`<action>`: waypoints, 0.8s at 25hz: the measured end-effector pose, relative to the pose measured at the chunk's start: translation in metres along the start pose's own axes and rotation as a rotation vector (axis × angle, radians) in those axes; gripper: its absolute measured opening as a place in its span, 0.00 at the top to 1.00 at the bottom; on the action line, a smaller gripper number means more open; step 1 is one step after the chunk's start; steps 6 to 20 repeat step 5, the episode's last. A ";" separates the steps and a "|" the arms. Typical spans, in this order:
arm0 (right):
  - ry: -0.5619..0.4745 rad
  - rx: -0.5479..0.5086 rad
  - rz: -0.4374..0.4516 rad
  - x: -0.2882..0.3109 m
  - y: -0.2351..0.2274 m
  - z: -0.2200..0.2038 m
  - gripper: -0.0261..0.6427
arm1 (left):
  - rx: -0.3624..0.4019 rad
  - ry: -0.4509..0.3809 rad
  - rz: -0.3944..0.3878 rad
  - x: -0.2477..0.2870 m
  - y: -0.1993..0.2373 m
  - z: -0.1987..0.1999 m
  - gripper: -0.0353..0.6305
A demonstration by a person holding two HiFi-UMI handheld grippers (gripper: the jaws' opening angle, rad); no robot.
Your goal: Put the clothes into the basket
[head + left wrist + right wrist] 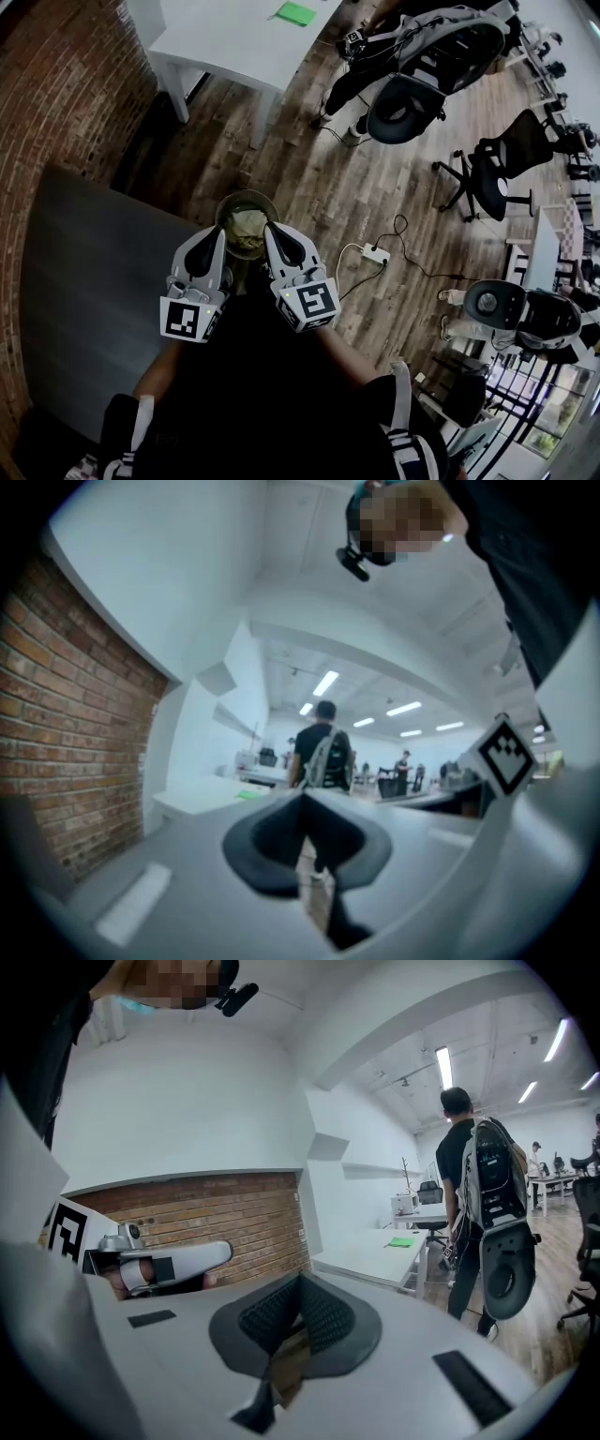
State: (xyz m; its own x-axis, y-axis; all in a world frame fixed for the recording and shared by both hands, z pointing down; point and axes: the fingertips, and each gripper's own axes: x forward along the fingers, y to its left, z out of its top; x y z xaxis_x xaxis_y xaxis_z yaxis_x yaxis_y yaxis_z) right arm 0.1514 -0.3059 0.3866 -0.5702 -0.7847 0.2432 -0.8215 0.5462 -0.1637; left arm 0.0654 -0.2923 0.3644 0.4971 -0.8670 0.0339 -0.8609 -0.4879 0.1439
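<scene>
In the head view a round basket [228,207] stands on the wooden floor in front of me, with pale olive clothes [246,225] lying in it. Both grippers hover side by side above its near rim, pointing forward. My left gripper [218,235] is shut with nothing between its jaws, as the left gripper view [302,797] also shows. My right gripper [272,229] is likewise shut and empty, its dark pads [323,1316] pressed together. The left gripper [159,1265] shows in the right gripper view in front of the brick wall.
A dark grey table [84,281] lies at my left beside a brick wall [56,84]. A white table [234,37] stands further off. A person with a backpack [483,1185] stands ahead right, near office chairs [497,169]. A power strip [376,253] with cables lies on the floor.
</scene>
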 end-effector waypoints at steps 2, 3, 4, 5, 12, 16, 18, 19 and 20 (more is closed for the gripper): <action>-0.001 -0.001 0.001 0.003 -0.002 0.001 0.95 | 0.003 -0.004 -0.001 0.004 0.002 0.002 0.94; -0.001 -0.001 0.002 0.004 -0.003 0.002 0.95 | 0.003 -0.006 -0.001 0.006 0.002 0.002 0.94; -0.001 -0.001 0.002 0.006 -0.005 0.002 0.95 | 0.002 -0.008 -0.002 0.008 0.003 0.002 0.94; -0.002 -0.002 0.002 0.008 -0.006 0.002 0.95 | 0.000 -0.009 -0.003 0.010 0.004 0.002 0.94; -0.002 -0.002 0.002 0.008 -0.006 0.002 0.95 | 0.000 -0.009 -0.003 0.010 0.004 0.002 0.94; -0.002 -0.002 0.002 0.008 -0.006 0.002 0.95 | 0.000 -0.009 -0.003 0.010 0.004 0.002 0.94; -0.002 -0.002 0.002 0.008 -0.006 0.002 0.95 | 0.000 -0.009 -0.003 0.010 0.004 0.002 0.94; -0.002 -0.002 0.002 0.008 -0.006 0.002 0.95 | 0.000 -0.009 -0.003 0.010 0.004 0.002 0.94; -0.002 -0.002 0.002 0.008 -0.006 0.002 0.95 | 0.000 -0.009 -0.003 0.010 0.004 0.002 0.94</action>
